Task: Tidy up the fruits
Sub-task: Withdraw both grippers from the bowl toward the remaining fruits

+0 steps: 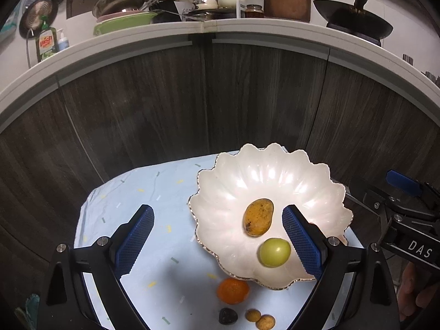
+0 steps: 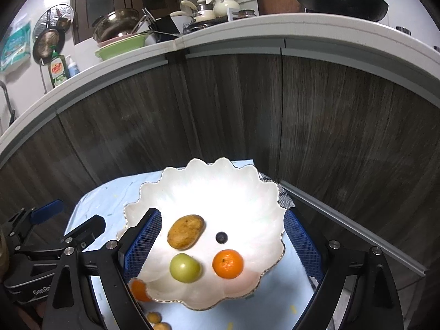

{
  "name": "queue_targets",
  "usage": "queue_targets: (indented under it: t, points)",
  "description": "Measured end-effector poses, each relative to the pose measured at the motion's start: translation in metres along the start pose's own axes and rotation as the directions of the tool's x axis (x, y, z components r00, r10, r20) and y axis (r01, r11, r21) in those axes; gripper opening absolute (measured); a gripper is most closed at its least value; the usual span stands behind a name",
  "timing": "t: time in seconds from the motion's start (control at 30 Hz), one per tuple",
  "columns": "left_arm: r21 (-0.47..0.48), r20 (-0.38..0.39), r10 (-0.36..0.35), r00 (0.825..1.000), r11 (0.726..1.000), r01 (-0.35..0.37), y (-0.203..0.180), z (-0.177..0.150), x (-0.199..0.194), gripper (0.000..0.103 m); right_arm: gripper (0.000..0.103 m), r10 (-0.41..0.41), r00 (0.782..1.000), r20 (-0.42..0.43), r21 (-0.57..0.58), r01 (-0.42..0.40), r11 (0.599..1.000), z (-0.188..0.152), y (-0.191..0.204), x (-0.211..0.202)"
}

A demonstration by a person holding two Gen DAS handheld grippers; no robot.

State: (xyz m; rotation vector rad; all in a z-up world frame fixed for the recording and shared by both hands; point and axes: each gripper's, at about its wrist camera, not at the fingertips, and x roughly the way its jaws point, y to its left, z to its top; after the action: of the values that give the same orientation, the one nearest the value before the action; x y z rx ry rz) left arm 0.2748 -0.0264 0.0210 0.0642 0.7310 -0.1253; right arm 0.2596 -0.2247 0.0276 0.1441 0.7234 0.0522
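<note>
Dark wood cabinet doors (image 1: 192, 104) back a small table under a pale blue cloth (image 1: 154, 209), where a white scalloped bowl (image 2: 220, 189) holds a mango (image 2: 186, 231), a green fruit (image 2: 184, 267), an orange (image 2: 228, 263) and a blueberry (image 2: 221, 237). Another orange (image 1: 233, 291) lies on the cloth beside the bowl. Both the left gripper (image 1: 217, 236) and the right gripper (image 2: 221, 244) are spread wide and hold nothing.

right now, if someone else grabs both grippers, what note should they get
Left gripper: open, empty, over the cloth by the bowl's left rim.
Right gripper: open, empty, above the bowl.
In the white scalloped bowl: mango, green fruit, orange, blueberry.
Left on the blue cloth, in front of the bowl: second orange, a dark fruit, two small yellow-brown fruits.
To do: move those four in.
</note>
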Motion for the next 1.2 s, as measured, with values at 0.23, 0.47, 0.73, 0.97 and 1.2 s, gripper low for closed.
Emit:
queue_targets:
  t: [0.23, 0.47, 0.73, 0.97, 1.2]
  points:
    - [-0.013, 0.01, 0.015, 1.0, 1.0, -0.014, 0.003, -0.006, -0.02, 0.095, 0.091, 0.001, 1.0, 0.018, -0.003, -0.001, 1.0, -0.003, 0.006, -0.02]
    - [-0.026, 0.021, 0.024, 0.999, 0.999, -0.023, 0.004, -0.018, -0.041, 0.095, 0.091, 0.003, 1.0, 0.028, -0.003, -0.003, 1.0, -0.012, 0.011, -0.038]
    - [-0.045, 0.024, 0.036, 0.999, 0.998, -0.035, 0.011, -0.035, -0.06, 0.095, 0.091, -0.007, 0.999, 0.035, -0.018, 0.008, 1.0, -0.025, 0.018, -0.054]
    - [-0.053, 0.023, 0.048, 0.999, 0.998, -0.047, 0.021, -0.051, -0.072, 0.095, 0.091, -0.007, 1.0, 0.031, -0.028, 0.007, 1.0, -0.039, 0.027, -0.063]
    - [-0.059, 0.021, 0.064, 0.998, 0.996, -0.062, 0.031, -0.069, -0.081, 0.095, 0.091, -0.007, 1.0, 0.027, -0.045, 0.008, 0.999, -0.054, 0.038, -0.067]
